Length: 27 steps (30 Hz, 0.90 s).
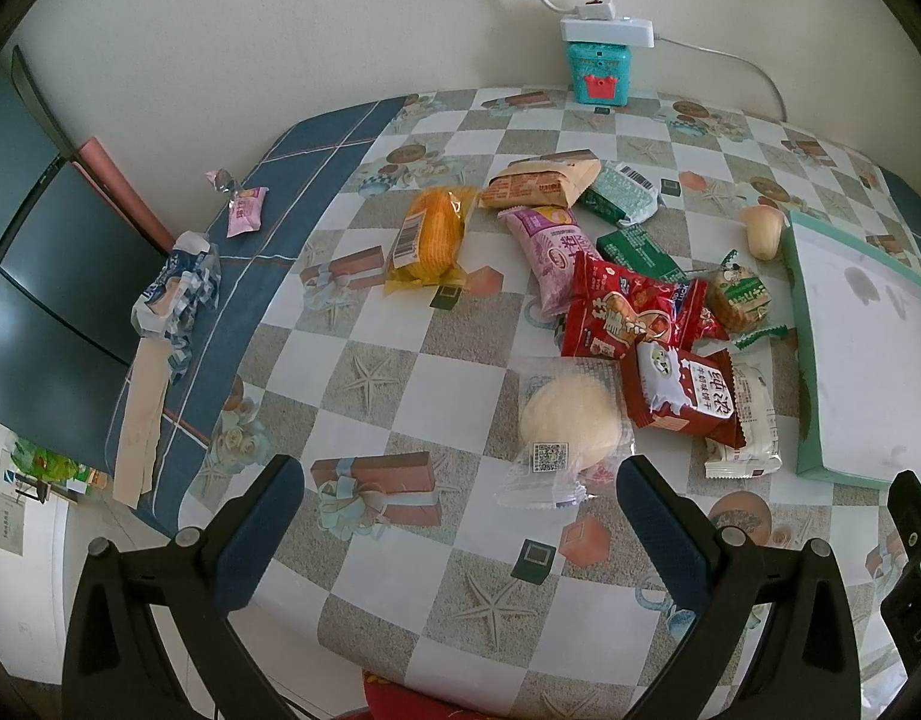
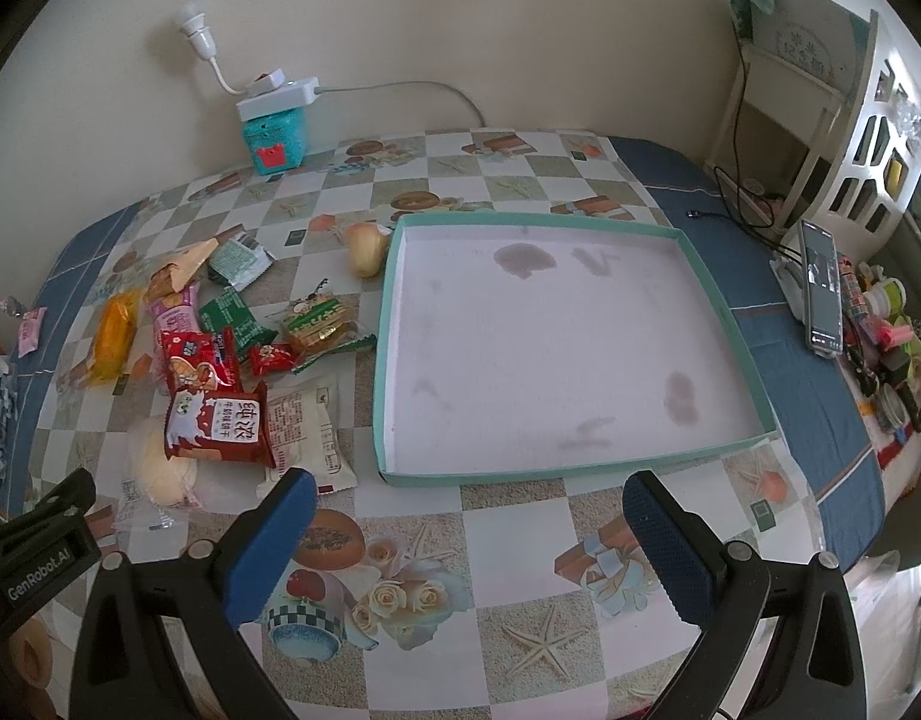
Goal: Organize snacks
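Observation:
A heap of wrapped snacks lies on the checked tablecloth: a clear-wrapped round bun (image 1: 565, 420) (image 2: 160, 465), a red biscuit pack (image 1: 679, 393) (image 2: 217, 423), a white pack (image 2: 307, 429), an orange cake (image 1: 430, 234), a purple roll (image 1: 550, 252) and green packs (image 1: 625, 192). A shallow teal box (image 2: 724, 300) (image 1: 805, 330) with a white, stained floor sits empty to their right. My left gripper (image 1: 460, 495) is open, just short of the bun. My right gripper (image 2: 469, 507) is open at the box's near wall, holding nothing.
A teal toy box (image 1: 598, 69) carrying a white power strip (image 2: 277, 97) stands by the wall. A small pink sweet (image 1: 246, 210) and a crumpled wrapper (image 1: 178, 294) lie at the table's left edge. A phone (image 2: 820, 285) and small jars (image 2: 892, 354) crowd the right edge.

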### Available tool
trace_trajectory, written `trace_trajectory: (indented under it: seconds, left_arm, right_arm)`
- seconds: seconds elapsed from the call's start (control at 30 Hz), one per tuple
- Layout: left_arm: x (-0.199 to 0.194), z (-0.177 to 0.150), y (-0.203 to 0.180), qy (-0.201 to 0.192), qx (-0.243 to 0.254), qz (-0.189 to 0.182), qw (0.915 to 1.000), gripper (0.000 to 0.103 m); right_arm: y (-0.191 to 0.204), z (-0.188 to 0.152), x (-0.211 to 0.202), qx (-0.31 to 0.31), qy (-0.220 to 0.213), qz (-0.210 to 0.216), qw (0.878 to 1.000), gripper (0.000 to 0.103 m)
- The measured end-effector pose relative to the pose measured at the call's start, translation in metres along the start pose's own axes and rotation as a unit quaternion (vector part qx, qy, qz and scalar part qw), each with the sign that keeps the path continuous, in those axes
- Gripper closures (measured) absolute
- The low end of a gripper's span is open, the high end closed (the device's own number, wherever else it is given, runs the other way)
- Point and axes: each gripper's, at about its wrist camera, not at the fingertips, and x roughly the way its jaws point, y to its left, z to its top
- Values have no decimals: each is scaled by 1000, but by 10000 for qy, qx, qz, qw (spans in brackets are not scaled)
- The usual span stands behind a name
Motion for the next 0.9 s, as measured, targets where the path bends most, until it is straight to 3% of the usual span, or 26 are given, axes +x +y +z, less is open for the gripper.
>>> trace_trajectory:
  seconds: [0.9]
  left_arm:
    - [2,1,0,71,-22,-14,10000,0]
  right_arm:
    - [-1,1,0,18,-58,-40,10000,0]
